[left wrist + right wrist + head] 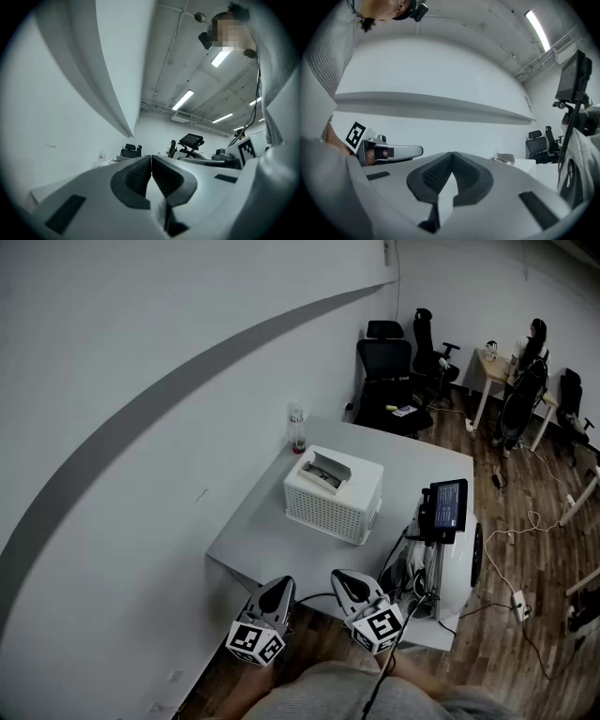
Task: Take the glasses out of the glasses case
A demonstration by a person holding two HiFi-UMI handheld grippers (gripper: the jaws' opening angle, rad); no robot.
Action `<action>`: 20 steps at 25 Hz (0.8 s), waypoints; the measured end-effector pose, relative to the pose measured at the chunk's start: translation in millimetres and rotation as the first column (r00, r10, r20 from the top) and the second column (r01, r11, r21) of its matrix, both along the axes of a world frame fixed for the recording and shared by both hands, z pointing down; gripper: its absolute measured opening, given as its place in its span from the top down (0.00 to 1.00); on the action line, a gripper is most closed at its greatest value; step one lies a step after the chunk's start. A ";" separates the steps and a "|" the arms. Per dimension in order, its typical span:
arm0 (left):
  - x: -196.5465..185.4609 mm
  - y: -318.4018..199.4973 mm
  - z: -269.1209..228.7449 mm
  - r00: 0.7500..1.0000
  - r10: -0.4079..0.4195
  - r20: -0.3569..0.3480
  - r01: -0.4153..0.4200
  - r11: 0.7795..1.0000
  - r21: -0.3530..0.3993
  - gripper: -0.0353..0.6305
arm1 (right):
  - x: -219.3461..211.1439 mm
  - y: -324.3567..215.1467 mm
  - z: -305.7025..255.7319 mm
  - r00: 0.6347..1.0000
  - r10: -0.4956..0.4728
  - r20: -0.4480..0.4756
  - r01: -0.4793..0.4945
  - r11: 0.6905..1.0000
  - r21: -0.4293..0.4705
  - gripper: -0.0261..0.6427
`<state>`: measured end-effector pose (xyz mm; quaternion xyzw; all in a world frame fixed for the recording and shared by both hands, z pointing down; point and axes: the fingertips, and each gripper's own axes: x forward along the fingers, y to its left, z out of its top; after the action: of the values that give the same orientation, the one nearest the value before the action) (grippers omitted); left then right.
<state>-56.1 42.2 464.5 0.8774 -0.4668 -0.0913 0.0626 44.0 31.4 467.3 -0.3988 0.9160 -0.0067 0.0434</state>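
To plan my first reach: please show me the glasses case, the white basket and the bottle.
glasses case (325, 472), head view, its middle.
white basket (323, 512), head view, its front wall.
bottle (297, 430), head view, its clear body.

The grey glasses case (325, 472) on top of the white perforated plastic box (328, 512) is appearing too small in the head view to tell what is lying inside it. In the right gripper view, the body of the right tongs (452, 153) is covering most of the box and the case's lower part. The left tongs (151, 157) are likewise blocking most of the grey counter (248, 545) in their own view. The small clear bottle (296, 427) is showing too small to judge its contents. The bottom edge is cutting off the person's grey garment (347, 695).
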 end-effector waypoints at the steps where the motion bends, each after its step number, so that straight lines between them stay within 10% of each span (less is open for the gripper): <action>1: 0.2 -0.5 0.8 1.000 0.001 0.000 -0.001 1.000 -0.001 0.93 | 0.2 -0.6 0.1 1.000 0.002 0.000 -0.002 1.000 0.002 0.94; 20: 3.5 -1.8 4.4 1.000 0.009 -0.004 -0.009 1.000 -0.004 0.93 | -2.7 2.2 -3.6 0.998 -0.031 0.047 0.031 0.999 -0.006 0.94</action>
<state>-52.6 40.4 468.9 0.8793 -0.4627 -0.0917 0.0654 41.3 33.6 463.7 -0.3843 0.9208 -0.0199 0.0636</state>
